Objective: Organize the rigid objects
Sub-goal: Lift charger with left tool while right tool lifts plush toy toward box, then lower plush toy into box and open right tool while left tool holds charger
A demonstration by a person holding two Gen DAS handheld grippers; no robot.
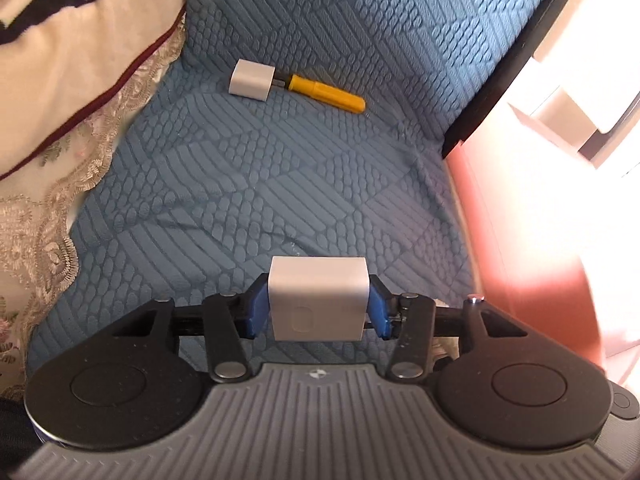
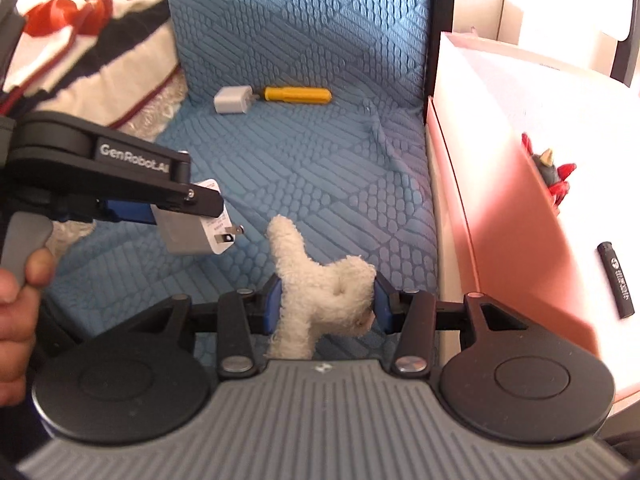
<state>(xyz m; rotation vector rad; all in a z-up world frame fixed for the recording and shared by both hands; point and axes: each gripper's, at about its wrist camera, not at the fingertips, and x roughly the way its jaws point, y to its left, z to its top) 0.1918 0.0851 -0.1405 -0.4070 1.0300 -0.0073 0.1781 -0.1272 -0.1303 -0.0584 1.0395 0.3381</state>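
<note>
My left gripper is shut on a white plug charger and holds it above the blue quilted seat; the same gripper and charger show at the left of the right wrist view. My right gripper is shut on a white fluffy plush toy. A second white charger and a yellow screwdriver lie together at the back of the seat, also in the right wrist view: charger, screwdriver.
A pink open box stands right of the seat, holding a black marker and a red-spiked toy. A striped cushion with lace trim lies on the left. The seat back rises behind the objects.
</note>
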